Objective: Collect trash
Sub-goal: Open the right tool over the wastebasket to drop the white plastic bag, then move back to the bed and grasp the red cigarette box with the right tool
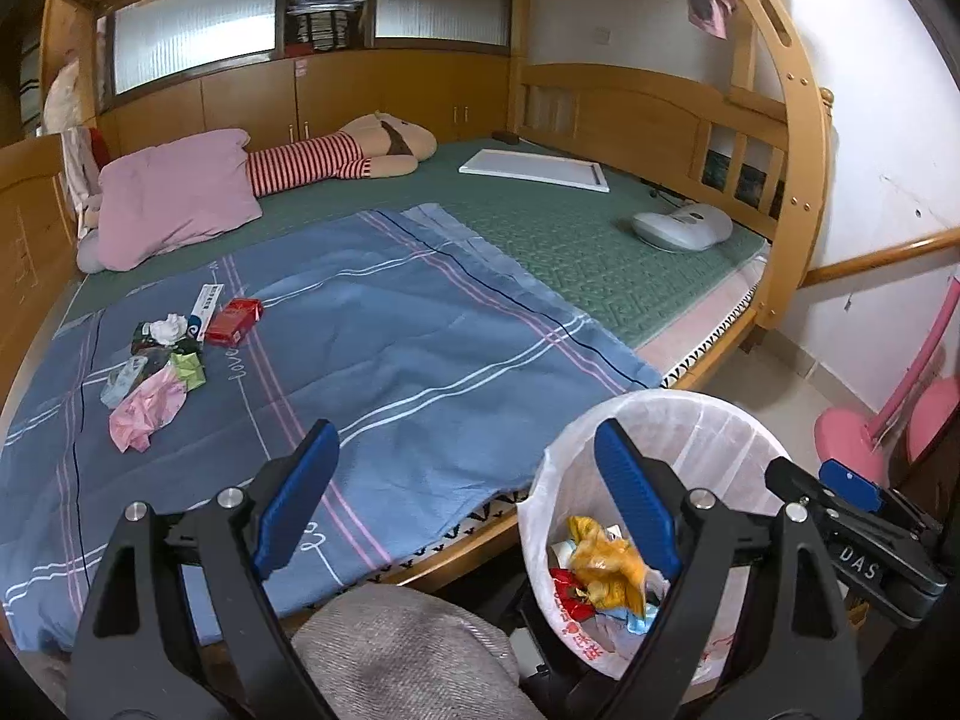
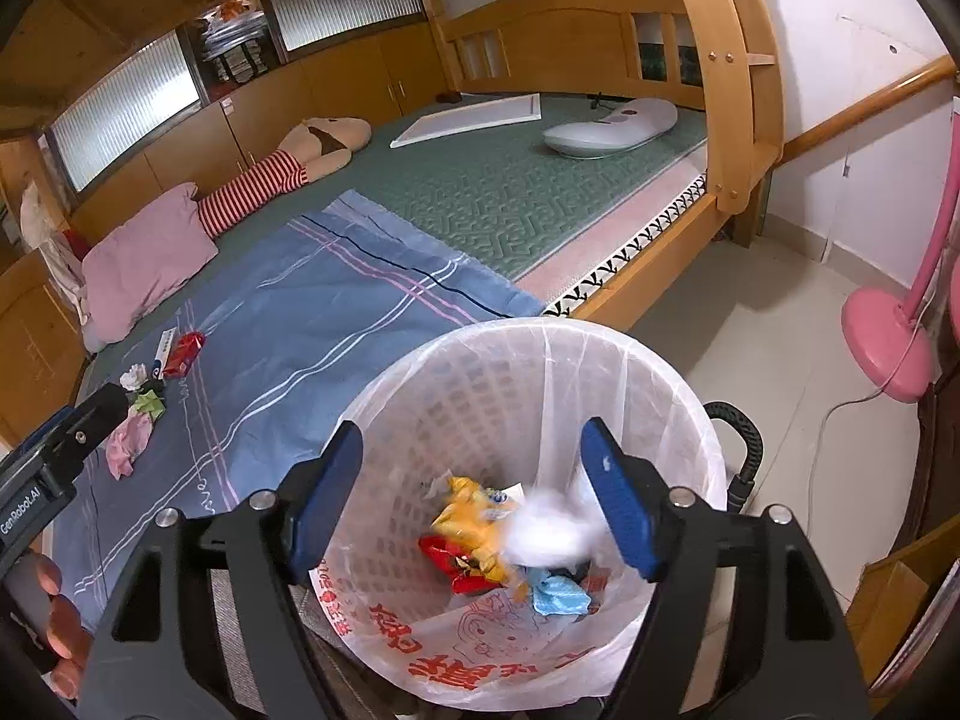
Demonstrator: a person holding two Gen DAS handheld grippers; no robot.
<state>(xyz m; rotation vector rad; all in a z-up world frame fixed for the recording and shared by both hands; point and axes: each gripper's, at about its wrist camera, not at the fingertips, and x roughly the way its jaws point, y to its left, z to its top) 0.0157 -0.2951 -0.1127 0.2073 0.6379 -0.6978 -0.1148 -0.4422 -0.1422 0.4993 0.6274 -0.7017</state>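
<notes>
A white bin [image 2: 540,327] lined with a plastic bag stands on the floor beside the bed, with yellow, red and blue wrappers [image 2: 474,534] in its bottom. My right gripper [image 2: 471,429] hangs open right over it. A blurred white tissue wad [image 2: 549,528] is loose in the air between the jaws, close to the right finger. My left gripper [image 1: 465,438] is open and empty, over the bed's near edge, left of the bin [image 1: 660,402]. A pile of crumpled trash [image 1: 156,372] lies on the blue sheet, with a red box [image 1: 234,321] and a white carton [image 1: 207,306] beside it.
A pink pillow [image 1: 174,198], a striped plush doll [image 1: 336,156], a white board [image 1: 534,171] and a white device [image 1: 684,228] lie on the bed. The curved wooden bed post [image 2: 732,120] rises behind the bin. A pink fan base [image 2: 888,348] stands on the floor at right.
</notes>
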